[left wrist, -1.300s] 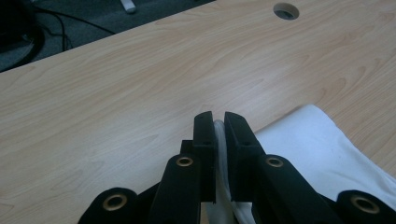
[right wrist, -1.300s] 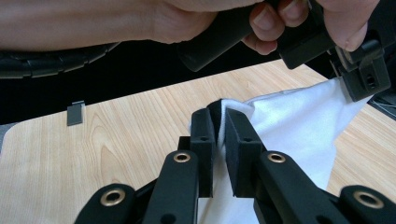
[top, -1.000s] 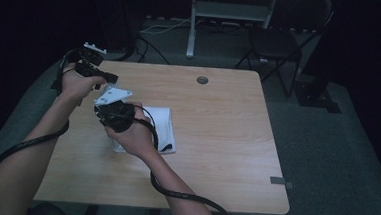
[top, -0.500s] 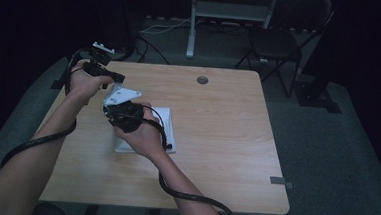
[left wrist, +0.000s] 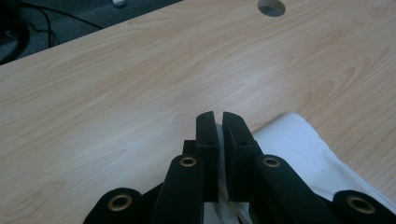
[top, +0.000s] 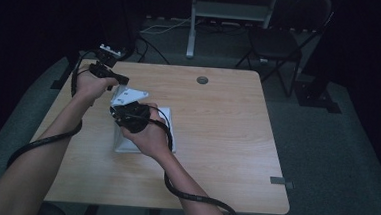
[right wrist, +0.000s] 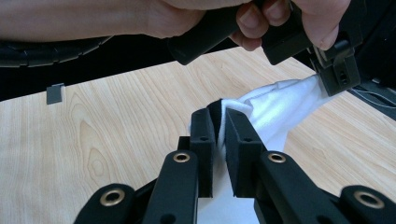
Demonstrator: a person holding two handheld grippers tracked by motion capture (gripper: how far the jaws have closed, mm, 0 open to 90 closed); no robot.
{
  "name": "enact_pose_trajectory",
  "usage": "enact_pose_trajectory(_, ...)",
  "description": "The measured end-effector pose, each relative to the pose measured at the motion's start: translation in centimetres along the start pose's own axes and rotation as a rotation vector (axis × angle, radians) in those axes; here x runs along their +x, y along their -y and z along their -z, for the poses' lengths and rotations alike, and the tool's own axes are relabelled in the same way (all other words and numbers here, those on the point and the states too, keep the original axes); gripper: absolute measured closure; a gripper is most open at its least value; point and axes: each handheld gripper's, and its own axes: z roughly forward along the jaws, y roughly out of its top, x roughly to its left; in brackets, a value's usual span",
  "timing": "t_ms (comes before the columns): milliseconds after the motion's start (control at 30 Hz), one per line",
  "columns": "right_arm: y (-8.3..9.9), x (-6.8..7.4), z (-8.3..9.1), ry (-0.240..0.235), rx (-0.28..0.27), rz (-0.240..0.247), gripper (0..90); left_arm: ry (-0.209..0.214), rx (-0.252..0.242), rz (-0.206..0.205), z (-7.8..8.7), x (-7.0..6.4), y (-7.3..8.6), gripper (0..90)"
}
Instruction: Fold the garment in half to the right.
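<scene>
- White soft cloth [top: 166, 131], the thing being worked: part of it lies on the left half of the table, and its upper edge is lifted off the wood, strung between the two grippers.
- Light wooden rectangular table [top: 226, 140], the largest thing here, has a round cable hole [top: 202, 80] near its far edge.
- Left gripper [left wrist: 217, 122]: the black jaws are clamped nearly together with a thin fold of the white cloth pinched between them; in the high view it sits at the far left part of the table, held by the left hand [top: 90, 84].
- Right gripper [right wrist: 219, 122]: clenched on a bunched white corner of the cloth, jaws closed on the fabric; the right hand [top: 149, 135] holds it over the middle of the cloth.
- The relation that matters: the held edge runs as a short, taut span from the right gripper up and away to the left gripper, so the cloth's free length hangs and lies toward the person, beneath the right hand. That hand is nearer the resting bulk.
- Judging by this, the next move is a fold or a spread along that span.
</scene>
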Motion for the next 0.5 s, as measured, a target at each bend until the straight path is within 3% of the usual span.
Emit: enact_pose_trajectory(500,0.73,-0.54,0.68,0.013,0.0,-0.013,82.5,0.0,0.006,-0.004,-0.59,-0.91,-0.45,86.7)
